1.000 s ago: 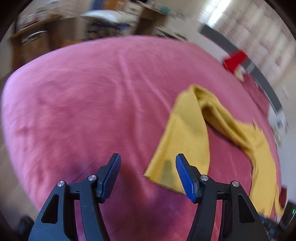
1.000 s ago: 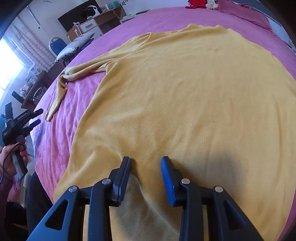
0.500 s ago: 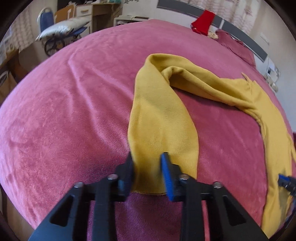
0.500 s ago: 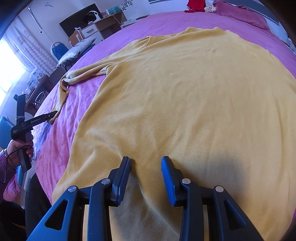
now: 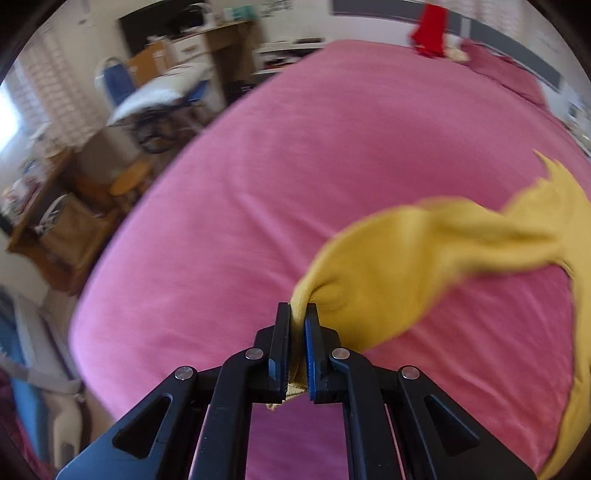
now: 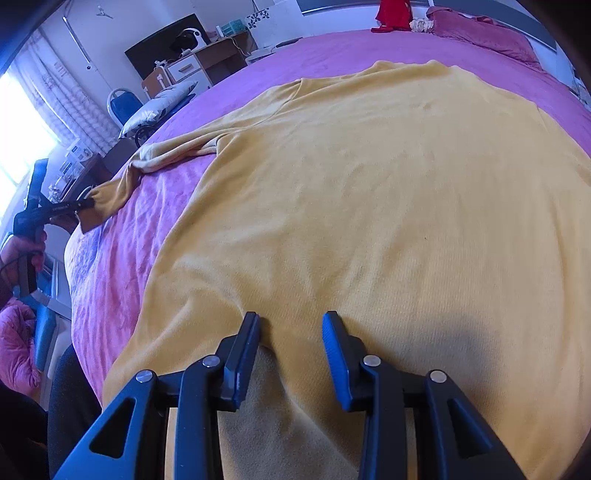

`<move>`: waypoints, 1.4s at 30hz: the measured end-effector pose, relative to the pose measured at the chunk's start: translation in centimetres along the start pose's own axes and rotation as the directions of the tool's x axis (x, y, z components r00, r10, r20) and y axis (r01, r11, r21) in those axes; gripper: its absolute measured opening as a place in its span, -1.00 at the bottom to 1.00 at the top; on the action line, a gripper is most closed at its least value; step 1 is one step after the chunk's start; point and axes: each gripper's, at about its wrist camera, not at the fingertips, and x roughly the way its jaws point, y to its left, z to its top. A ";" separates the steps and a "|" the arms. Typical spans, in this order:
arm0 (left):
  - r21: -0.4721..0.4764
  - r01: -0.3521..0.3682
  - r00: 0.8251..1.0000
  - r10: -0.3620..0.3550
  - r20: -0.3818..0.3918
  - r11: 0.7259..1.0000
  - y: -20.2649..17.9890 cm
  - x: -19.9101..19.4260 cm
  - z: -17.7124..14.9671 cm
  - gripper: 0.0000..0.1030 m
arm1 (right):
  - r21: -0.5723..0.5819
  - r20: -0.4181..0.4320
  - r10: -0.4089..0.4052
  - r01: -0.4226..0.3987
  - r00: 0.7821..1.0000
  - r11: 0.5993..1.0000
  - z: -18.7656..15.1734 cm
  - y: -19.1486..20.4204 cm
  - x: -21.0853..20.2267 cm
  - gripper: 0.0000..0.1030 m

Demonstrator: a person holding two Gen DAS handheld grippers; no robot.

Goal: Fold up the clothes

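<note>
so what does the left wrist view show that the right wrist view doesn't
Only the left wrist view shows the left gripper up close, shut on the cuff of the yellow knit sweater's sleeve.

Only the right wrist view shows the sweater's broad body spread flat, with the open right gripper pressing on its near edge.

Both show the pink bedspread, the red cloth at the far end and the blue chair.

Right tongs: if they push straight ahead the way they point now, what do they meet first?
The yellow sweater. The right tongs are open right at its near hem, so going forward they would likely slide onto its body on the pink bedspread.
</note>
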 end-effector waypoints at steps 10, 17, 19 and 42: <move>0.055 -0.099 0.981 0.107 -0.162 0.994 4.3 4.2 0.1 -0.85 | -0.018 0.019 -0.011 0.011 1.000 1.000 -0.1 0.2 0.2 -0.30; -0.196 -0.008 0.993 -0.015 -0.118 0.981 5.6 5.8 -1.7 -0.81 | -0.109 -0.065 -0.054 0.046 0.996 0.993 1.9 1.4 -0.1 -0.28; -0.230 0.016 0.994 -0.040 -0.099 0.973 6.3 5.6 -1.5 -0.76 | -0.133 -0.013 -0.033 0.031 0.999 0.991 5.6 2.1 -0.4 -0.28; -0.549 0.234 0.963 -0.269 0.018 0.802 11.3 7.6 -0.8 -0.76 | -0.357 0.068 0.001 0.024 0.998 0.934 22.4 8.0 8.0 -0.28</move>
